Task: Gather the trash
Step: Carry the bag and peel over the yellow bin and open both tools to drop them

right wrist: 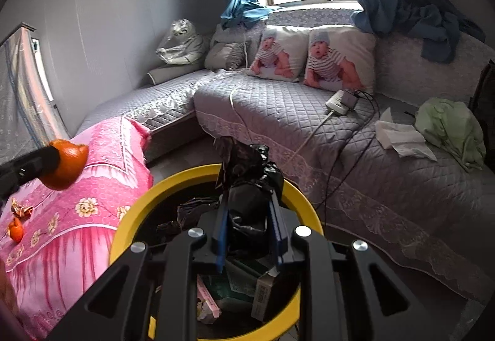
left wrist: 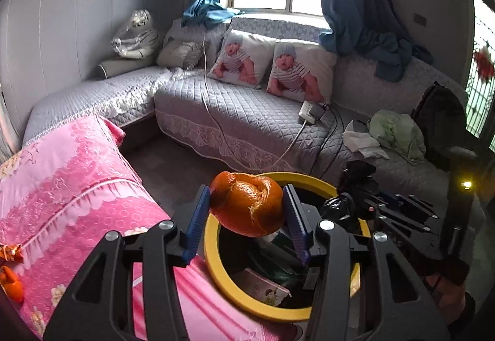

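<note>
My left gripper (left wrist: pixel 247 205) is shut on a large piece of orange peel (left wrist: pixel 247 203), held over the far rim of a yellow-rimmed bin (left wrist: pixel 213 266). In the right wrist view the same orange peel (right wrist: pixel 66 166) hangs at the left above the pink cloth. My right gripper (right wrist: pixel 250 226) is shut on a crumpled black plastic bag (right wrist: pixel 247 174) above the bin (right wrist: pixel 130 217). Boxes and wrappers lie inside the bin. A small peel scrap (right wrist: pixel 15 231) and a foil wrapper (right wrist: pixel 21 209) rest on the pink cloth.
A pink flowered cloth (left wrist: pixel 71 186) covers the table left of the bin. A grey quilted sofa (right wrist: pixel 278 112) wraps the far side, with two printed cushions, a power strip (right wrist: pixel 338 103) with cables, white tissues (right wrist: pixel 399 137) and a green cloth (right wrist: pixel 448 127).
</note>
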{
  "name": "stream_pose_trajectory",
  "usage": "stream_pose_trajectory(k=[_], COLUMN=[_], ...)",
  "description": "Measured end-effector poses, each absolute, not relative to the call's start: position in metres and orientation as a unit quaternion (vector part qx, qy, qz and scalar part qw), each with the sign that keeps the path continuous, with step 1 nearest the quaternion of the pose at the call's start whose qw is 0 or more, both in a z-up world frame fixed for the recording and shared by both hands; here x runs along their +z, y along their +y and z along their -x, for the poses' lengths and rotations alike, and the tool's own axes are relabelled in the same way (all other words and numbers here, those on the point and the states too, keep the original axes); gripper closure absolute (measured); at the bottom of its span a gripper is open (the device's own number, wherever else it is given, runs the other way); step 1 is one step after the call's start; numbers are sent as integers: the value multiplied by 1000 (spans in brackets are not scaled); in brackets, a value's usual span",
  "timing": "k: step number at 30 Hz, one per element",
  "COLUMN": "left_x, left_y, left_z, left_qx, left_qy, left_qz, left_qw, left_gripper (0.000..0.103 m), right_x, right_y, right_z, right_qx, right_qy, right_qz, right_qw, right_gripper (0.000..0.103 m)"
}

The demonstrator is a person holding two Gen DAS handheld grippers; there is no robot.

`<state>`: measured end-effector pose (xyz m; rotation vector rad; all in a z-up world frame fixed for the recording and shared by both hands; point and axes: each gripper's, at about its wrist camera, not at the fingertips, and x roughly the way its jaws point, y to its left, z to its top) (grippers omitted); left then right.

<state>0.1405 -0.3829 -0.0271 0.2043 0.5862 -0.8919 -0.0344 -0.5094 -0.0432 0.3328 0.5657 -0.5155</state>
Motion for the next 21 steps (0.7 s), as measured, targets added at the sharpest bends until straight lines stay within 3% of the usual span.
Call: stream_pose_trajectory(k=[3, 5, 8, 10, 15, 21], left_x=[-42, -48, -54, -54, -41, 0], left_y=[-396, -398, -389, -376, -334, -270], left_z=[-149, -154, -163, -170, -190, -209], left_qx=[-427, -426, -419, -407, -385, -366], left_qy=[302, 314, 328, 329, 325, 292], left_qz=[-92, -86, -59, -36, 49, 122], left_qw=[847, 844, 845, 851, 862, 875], left_gripper=[56, 52, 35, 28, 20, 18], right_x=[-47, -47, -48, -45, -37, -28], right_y=[-514, -516, -521, -524, -529, -511], right_z=[35, 35, 42, 48, 60, 46], right_qx=[-268, -282, -292, -301, -309, -270], right_qy=[278, 279, 274, 265, 246, 251], right_qz=[-159, -154, -163, -168, -185, -178], right_qw=[908, 905, 902, 900, 900, 912], right_gripper=[81, 70, 53, 48, 46, 41])
